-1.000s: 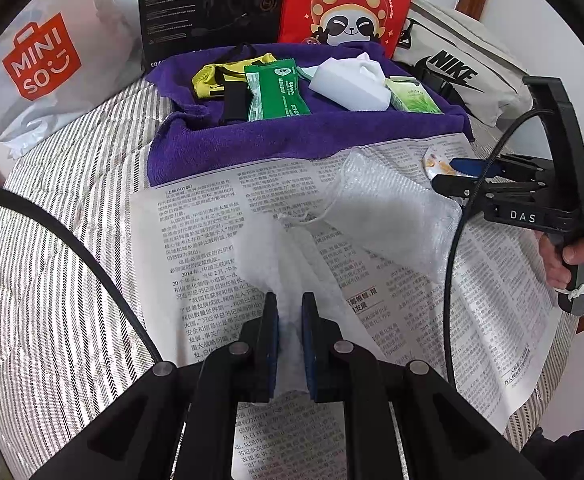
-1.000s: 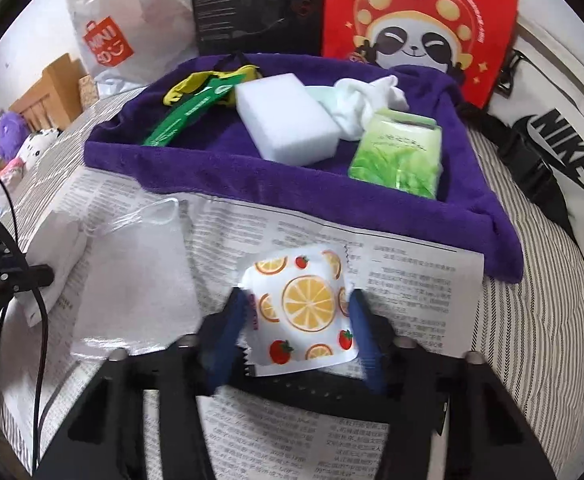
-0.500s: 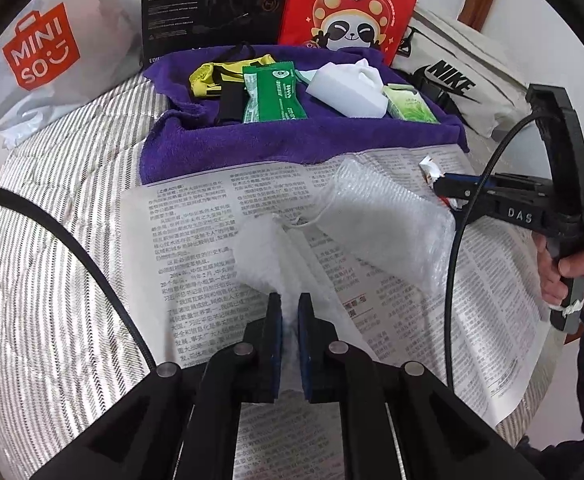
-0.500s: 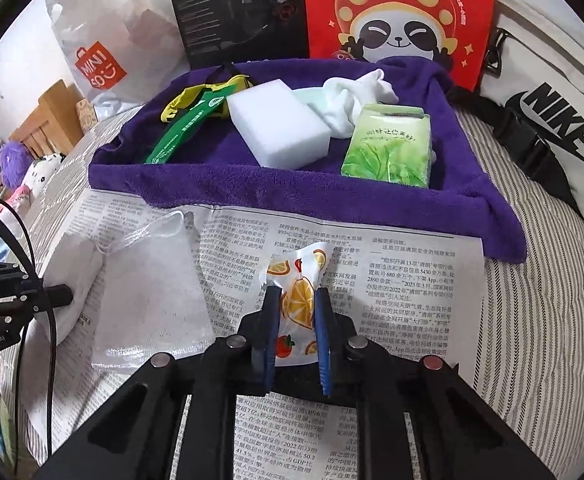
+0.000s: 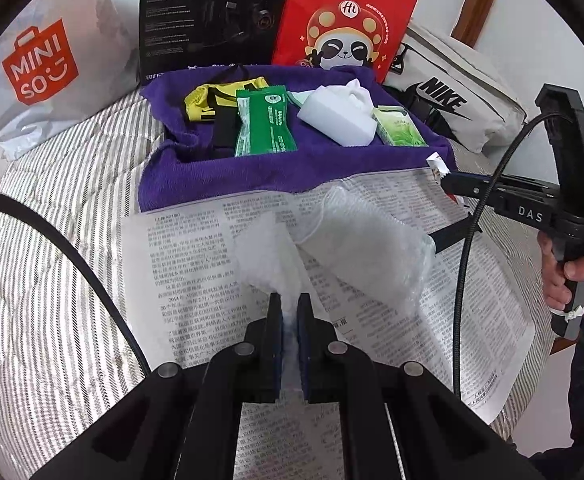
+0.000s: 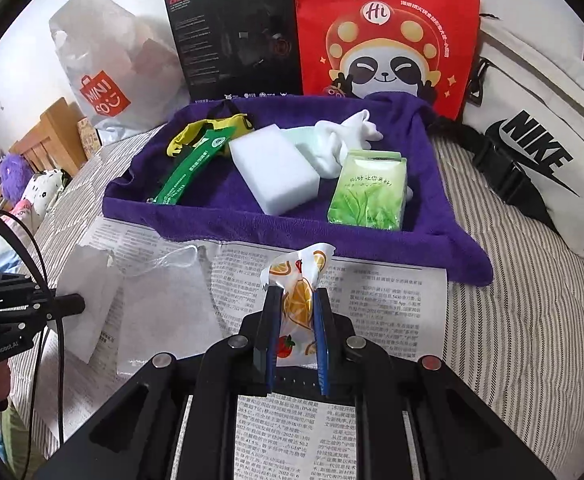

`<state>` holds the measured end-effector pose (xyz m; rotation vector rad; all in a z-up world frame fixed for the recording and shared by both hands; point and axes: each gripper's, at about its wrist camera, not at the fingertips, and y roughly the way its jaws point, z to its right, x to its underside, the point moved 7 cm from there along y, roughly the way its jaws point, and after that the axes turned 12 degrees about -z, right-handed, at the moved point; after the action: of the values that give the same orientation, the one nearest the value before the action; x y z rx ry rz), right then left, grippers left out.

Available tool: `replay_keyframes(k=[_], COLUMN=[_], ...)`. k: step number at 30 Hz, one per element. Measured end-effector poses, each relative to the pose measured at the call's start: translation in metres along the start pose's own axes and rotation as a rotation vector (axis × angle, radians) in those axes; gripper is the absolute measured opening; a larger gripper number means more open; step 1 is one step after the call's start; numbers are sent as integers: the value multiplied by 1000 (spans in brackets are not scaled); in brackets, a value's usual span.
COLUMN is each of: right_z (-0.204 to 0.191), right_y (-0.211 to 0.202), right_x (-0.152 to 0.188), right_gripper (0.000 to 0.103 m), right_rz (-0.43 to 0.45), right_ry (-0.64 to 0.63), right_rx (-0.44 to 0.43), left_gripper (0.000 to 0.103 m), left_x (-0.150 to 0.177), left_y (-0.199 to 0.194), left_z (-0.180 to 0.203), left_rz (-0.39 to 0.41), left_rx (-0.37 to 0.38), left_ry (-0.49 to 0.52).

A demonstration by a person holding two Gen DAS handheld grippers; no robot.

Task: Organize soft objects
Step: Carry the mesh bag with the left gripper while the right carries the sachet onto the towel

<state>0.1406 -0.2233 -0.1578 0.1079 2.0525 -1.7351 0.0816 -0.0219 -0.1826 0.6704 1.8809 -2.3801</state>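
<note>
My left gripper [image 5: 289,300] is shut on a white foam wrap sheet [image 5: 265,254] and holds it over the newspaper [image 5: 187,256]. My right gripper [image 6: 296,294] is shut on a fruit-print packet [image 6: 298,280], lifted above the newspaper [image 6: 392,300]. A clear bubble-wrap bag [image 5: 366,256] lies on the paper between the grippers. Behind it, a purple towel [image 6: 219,216] holds a white sponge block [image 6: 273,174], a green tissue pack [image 6: 370,190], a green wipes packet [image 5: 265,126], a white cloth [image 6: 344,134] and a yellow pouch [image 5: 207,100].
A Miniso bag [image 5: 39,68], a black box [image 5: 207,16] and a red panda bag [image 5: 348,20] stand behind the towel. A white Nike bag [image 6: 532,148] lies at the right. The striped bedcover [image 5: 51,280] surrounds the newspaper.
My right gripper closed on the fruit-print packet and lifted it toward the towel. My left gripper tightened on the foam sheet and raised it.
</note>
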Motion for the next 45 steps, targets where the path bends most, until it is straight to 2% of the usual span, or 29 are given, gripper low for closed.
replay_keyframes(k=[15,24,36,39,45], right_z=[-5,-3,28,29,27], right_y=[-6,-10,21,32,57], right_x=[-16,-42,-85,-94,-104], right_gripper=[16,16,16,16,16], right_rz=[7,24,-15,-27,-64], right_ry=[7,18,104,114,96], right_rx=[-8,-8,-23,-45,-30], left_gripper=[7,7,7,7,7], left_x=[-22,-60,-122,-131,-144], left_y=[-32,-47,-23,-17,-4], left_z=[-14,-22,-8,-6,-8], left_rz=[51,92,83,78,63], left_rx=[-20,-24,16,19,30], left_ry=[-30,-32,11,19,24])
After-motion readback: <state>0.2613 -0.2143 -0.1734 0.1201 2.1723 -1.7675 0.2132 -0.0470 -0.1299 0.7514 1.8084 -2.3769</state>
